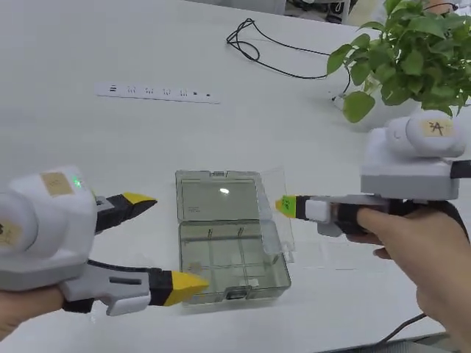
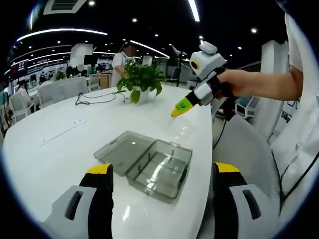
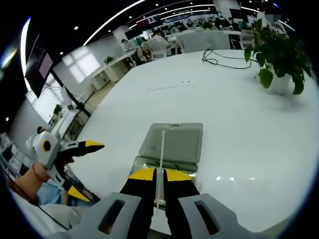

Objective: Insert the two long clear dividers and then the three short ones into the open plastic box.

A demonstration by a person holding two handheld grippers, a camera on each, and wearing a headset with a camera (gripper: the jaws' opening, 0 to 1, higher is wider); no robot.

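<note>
– Starting from the open plastic box (image 1: pixel 188 254): where is it found?

– It is set on the white counter (image 1: pixel 88 147), in the middle of the head view. Its lid (image 1: pixel 219 195) is laid flat on the far side and the base is nearer. Thin lines are seen inside the base; whether they are dividers or moulded ribs cannot be told.

– And the clear divider (image 3: pixel 161 149)?

– It is pinched in the right claw (image 3: pixel 158 174), whose jaws are closed down to the strip's thickness. In the right gripper view the strip is seen edge-on, drawn forward from the jaws across the base and lid. In the head view it is made out faintly as a clear pane at that claw's tip, against the box's right edge.

– How is the left claw (image 1: pixel 165 243) held?

– It is spread wide, and nothing is gripped by it. It is held just left of the box, with one yellow tip level with the lid and the other near the base's front corner. In the left gripper view the box is framed between its jaws.

– What is seen farther out?

– A white power strip (image 1: pixel 158 93) is laid beyond the box, and a black cable (image 1: pixel 254 45) is looped farther back. A potted plant (image 1: pixel 405 59) is stood at the far right.
</note>
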